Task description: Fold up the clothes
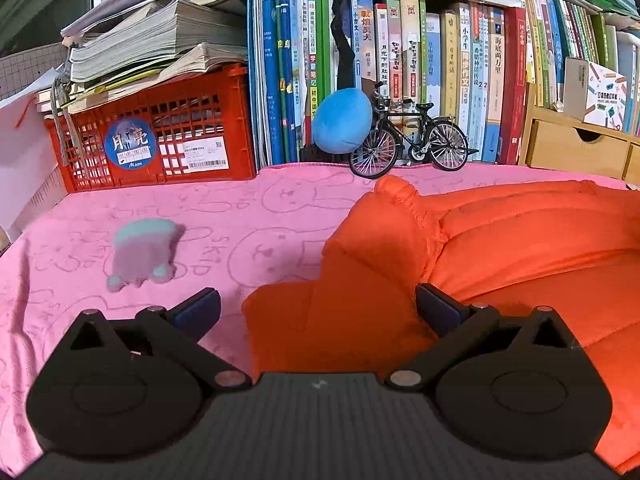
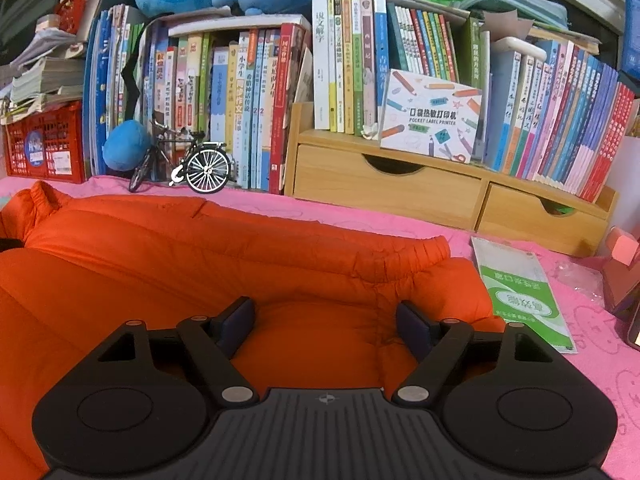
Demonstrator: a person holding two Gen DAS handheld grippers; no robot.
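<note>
Both your left gripper [image 1: 318, 310] and right gripper [image 2: 326, 326] gape over the orange jacket [image 2: 200, 248] on the pink cloth [image 1: 160, 208]; books [image 2: 400, 60] fill the upper frame.

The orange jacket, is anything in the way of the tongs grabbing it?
Nothing visible blocks them. The left tongs and right tongs both stand open right over the orange jacket. The small plush toy lies off to the side on the pink blanket, apart from the jacket.
</note>
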